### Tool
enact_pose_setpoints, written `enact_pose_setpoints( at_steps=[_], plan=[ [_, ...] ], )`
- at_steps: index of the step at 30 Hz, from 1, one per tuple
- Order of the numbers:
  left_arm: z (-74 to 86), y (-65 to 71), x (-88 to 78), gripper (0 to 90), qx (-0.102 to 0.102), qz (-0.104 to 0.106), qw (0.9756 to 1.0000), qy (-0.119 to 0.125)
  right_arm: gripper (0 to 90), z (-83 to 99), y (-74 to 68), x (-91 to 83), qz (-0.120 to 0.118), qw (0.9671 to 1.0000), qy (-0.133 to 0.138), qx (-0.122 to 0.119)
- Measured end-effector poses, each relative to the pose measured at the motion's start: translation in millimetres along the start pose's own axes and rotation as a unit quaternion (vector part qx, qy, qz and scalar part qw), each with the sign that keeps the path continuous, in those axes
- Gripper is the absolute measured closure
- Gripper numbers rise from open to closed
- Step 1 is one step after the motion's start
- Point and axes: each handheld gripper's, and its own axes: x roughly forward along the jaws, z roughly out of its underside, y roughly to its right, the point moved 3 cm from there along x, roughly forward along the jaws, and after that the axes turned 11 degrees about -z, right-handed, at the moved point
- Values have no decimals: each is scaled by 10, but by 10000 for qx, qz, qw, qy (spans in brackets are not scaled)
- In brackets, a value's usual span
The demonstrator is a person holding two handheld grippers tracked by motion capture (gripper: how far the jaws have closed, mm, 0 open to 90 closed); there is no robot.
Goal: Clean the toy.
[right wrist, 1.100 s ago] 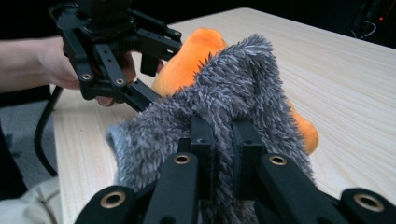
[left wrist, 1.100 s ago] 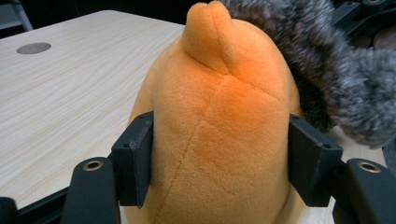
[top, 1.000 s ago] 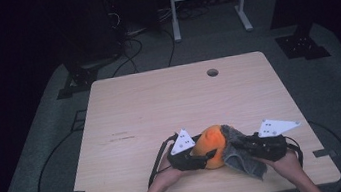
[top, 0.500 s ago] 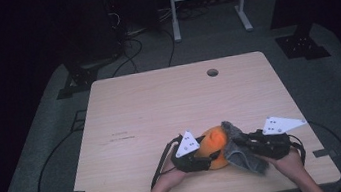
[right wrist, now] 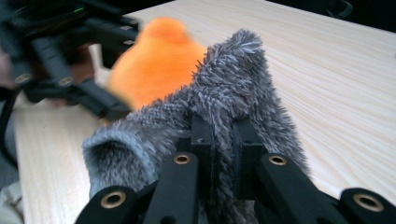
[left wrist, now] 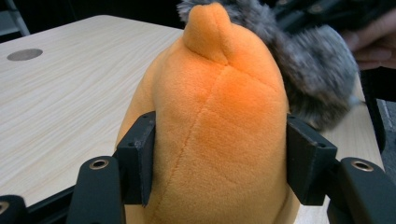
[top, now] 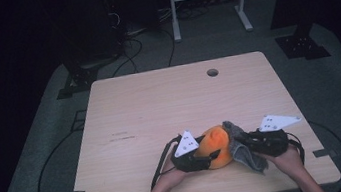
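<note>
**Q:** Orange plush toy (left wrist: 210,130), where's it sitting right now and who's got it?

**A:** It's on the wooden table (top: 160,107), near the front edge and a bit right of the middle, right in front of the person. In the high view it's squeezed in between the two grippers. The left gripper (top: 202,159) has it: in the left gripper view the two black jaws stand partly open, one pad pressed into each flank of the plush, and they've just been closing a little further on it. The seam runs up the middle between the pads and the little nub on top points away from the camera.

**Q:** And the grey stuff beside it?

**A:** That's a grey furry cloth (right wrist: 233,88), touching the orange plush on its right side. The right gripper (right wrist: 223,140) has its jaws pinched almost together on a fold of it, fur bulging out on both sides.

**Q:** How are the hands posed?

**A:** Both forearms come in from the bottom of the high view. The left hand (top: 172,177) wraps its gripper from below and points it to the right, toward the plush. The right hand (top: 286,159) holds its gripper pointing left, so the two tools face each other low over the tabletop. Cables loop off the table's edges on each side.
</note>
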Motion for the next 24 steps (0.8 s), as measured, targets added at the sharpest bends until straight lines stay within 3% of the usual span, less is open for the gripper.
enact_pose_setpoints(
  at_steps=[1, 3, 4, 6, 9, 11, 13, 16, 18, 21, 24],
  plan=[
    [-5, 25, 1, 362, 81, 12, 10000, 0, 812, -26, -20, -38, -12, 10000, 54, -57],
    [-8, 82, -2, 355, 233, 86, 9997, 49, 812, -89, -105, -90, -290, 9988, 357, -189],
    [-15, 83, -12, 323, 311, 140, 9994, 49, 812, -94, -114, -72, -306, 9990, 273, -199],
    [-32, 35, -19, 218, 178, 237, 9995, 48, 812, -32, -84, -7, -431, 9989, 77, -160],
    [-11, 13, 22, 129, 76, 177, 9998, -90, 812, 0, -45, -25, -451, 9990, 24, -31],
    [18, 64, 20, 244, 269, 241, 9993, -18, 812, -53, -69, -62, -437, 9990, 0, -124],
    [19, 114, 2, 311, 508, 293, 9983, -32, 812, -157, -141, -98, -616, 9976, 180, -273],
    [28, 133, -29, 348, 735, 318, 9967, -85, 812, -213, -197, -65, -657, 9969, 122, -422],
    [33, 143, -45, 353, 821, 374, 9959, -78, 812, -129, -133, -56, -794, 9965, 57, -242],
    [28, 193, -33, 348, 993, 408, 9942, -56, 812, -62, -37, -129, -721, 9974, -70, -52],
    [34, 229, -42, 351, 1225, 508, 9911, -83, 812, -151, -125, -141, -1047, 9942, 94, -230]
  ],
)
